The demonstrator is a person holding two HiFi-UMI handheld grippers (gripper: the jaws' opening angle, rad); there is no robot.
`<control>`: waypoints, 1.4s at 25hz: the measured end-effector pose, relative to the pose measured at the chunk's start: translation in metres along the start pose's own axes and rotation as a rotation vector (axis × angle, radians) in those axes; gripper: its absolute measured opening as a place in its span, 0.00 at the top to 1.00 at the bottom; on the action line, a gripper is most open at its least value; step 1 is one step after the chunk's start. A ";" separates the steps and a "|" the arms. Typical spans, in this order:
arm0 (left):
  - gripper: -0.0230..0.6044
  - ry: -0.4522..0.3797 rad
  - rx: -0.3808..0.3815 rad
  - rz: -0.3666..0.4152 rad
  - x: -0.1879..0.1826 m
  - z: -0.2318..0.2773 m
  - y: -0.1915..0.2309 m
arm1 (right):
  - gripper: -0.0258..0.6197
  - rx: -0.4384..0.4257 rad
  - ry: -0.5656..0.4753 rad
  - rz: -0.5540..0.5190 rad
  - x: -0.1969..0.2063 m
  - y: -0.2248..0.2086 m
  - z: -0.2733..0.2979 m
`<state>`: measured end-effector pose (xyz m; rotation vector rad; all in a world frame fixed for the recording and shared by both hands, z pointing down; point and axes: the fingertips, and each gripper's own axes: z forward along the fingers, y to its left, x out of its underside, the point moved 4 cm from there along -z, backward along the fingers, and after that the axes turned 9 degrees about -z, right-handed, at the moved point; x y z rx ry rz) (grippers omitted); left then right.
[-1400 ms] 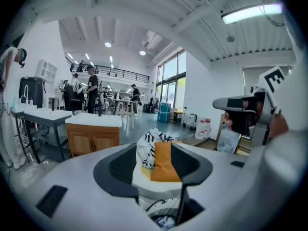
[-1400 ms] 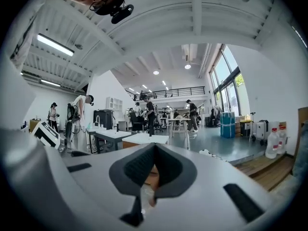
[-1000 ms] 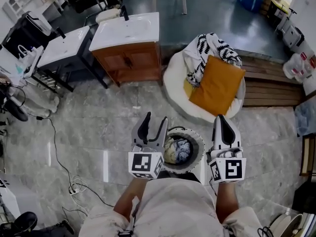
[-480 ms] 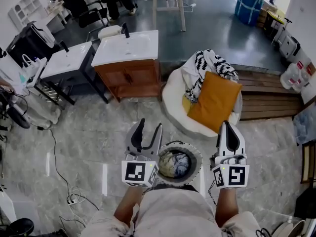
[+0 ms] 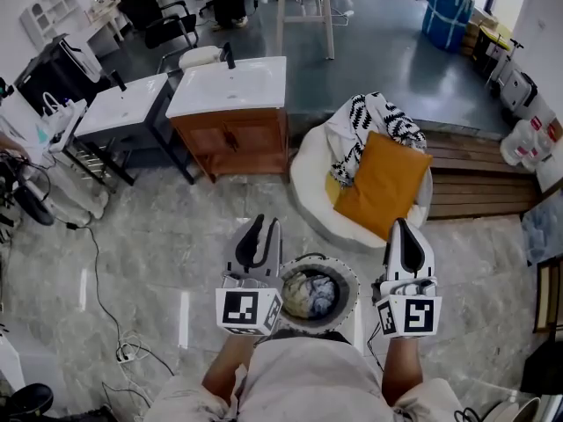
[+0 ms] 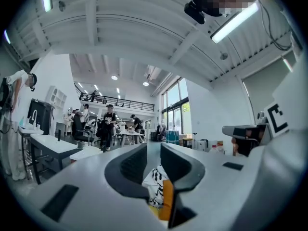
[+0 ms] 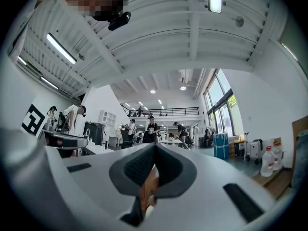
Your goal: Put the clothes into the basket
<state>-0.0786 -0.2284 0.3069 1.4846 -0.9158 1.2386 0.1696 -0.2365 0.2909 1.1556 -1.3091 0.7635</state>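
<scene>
Head view had the basket (image 5: 350, 274) sitting right in front of the person, between the two grippers, with a bundle of clothes (image 5: 313, 293) down inside it. It was bluish and pale stuff, too scrunched up to tell what the pieces were. Left gripper (image 5: 264, 227) was held level just beside the basket's left rim. Its jaws had just been closing and were down to a narrow gap with nothing in it, and in the left gripper view only the room beyond showed through. Right gripper (image 5: 406, 229) sat just beside the right rim, jaws brought together at the tips and empty. Further out, a white beanbag (image 5: 308, 170) had an orange cushion (image 5: 383, 181) leaning on it and a black-and-white patterned cloth (image 5: 374, 117) draped over the top. That might've been a garment or a throw, hard to say. A wooden sink cabinet (image 5: 230, 123) stood off to the left of the beanbag.
</scene>
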 end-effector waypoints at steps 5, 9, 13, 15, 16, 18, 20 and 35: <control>0.95 -0.035 -0.036 0.016 -0.003 -0.003 0.000 | 0.98 -0.009 0.003 -0.015 0.001 0.004 0.001; 0.95 -0.041 -0.025 0.005 -0.005 -0.003 0.001 | 0.98 -0.022 0.003 -0.033 -0.001 0.008 0.003; 0.95 -0.041 -0.029 0.000 -0.004 -0.003 0.004 | 0.98 -0.045 0.003 -0.047 -0.001 0.014 0.005; 0.95 -0.039 -0.029 0.004 -0.005 -0.003 0.004 | 0.98 -0.052 0.004 -0.049 -0.001 0.016 0.006; 0.95 -0.038 -0.028 0.005 -0.004 -0.003 0.004 | 0.98 -0.055 0.005 -0.048 -0.001 0.016 0.006; 0.95 -0.037 -0.027 0.010 -0.003 -0.002 0.004 | 0.98 -0.060 0.003 -0.046 0.000 0.017 0.007; 0.95 -0.038 -0.027 0.015 -0.003 -0.002 0.004 | 0.98 -0.063 0.002 -0.045 0.001 0.017 0.007; 0.95 -0.039 -0.036 0.034 -0.002 0.005 -0.003 | 0.98 -0.058 0.002 -0.036 0.005 0.006 0.011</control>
